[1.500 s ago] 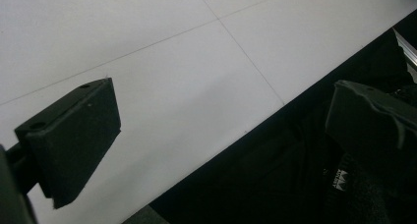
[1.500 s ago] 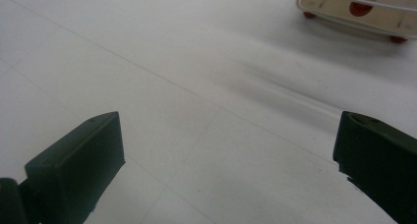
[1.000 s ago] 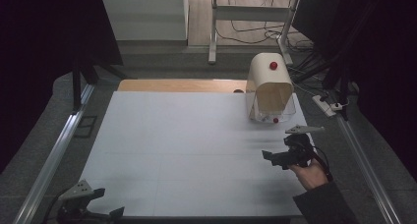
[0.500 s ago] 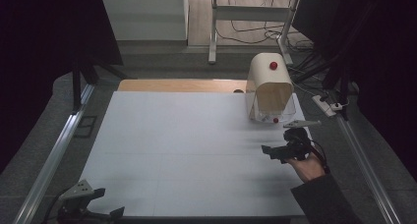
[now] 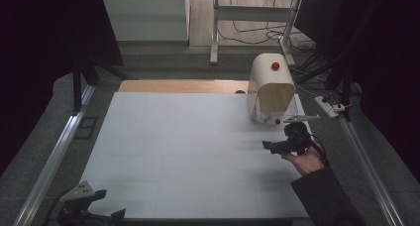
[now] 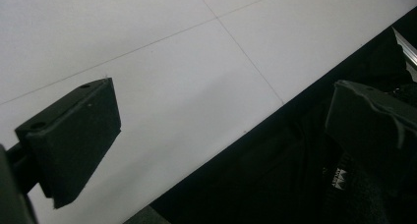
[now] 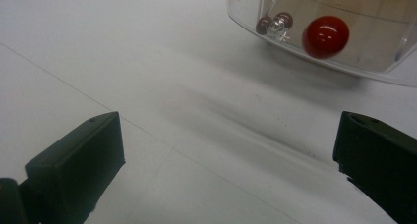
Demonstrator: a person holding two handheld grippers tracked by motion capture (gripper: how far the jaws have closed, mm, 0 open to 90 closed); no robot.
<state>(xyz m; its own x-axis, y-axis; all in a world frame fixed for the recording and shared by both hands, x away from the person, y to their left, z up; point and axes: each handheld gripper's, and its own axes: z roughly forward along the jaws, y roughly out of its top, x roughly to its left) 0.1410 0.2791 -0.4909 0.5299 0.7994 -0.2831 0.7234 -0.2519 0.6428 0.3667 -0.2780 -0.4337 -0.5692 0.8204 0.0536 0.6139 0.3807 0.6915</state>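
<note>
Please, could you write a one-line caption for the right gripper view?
Open right gripper above the white table, facing a clear-fronted box with a red knob.

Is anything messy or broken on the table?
Nothing stands out. The white table looks clean, with no spills. The cream box stands upright at the far right, and the right gripper hangs open in front of its red knob.
</note>
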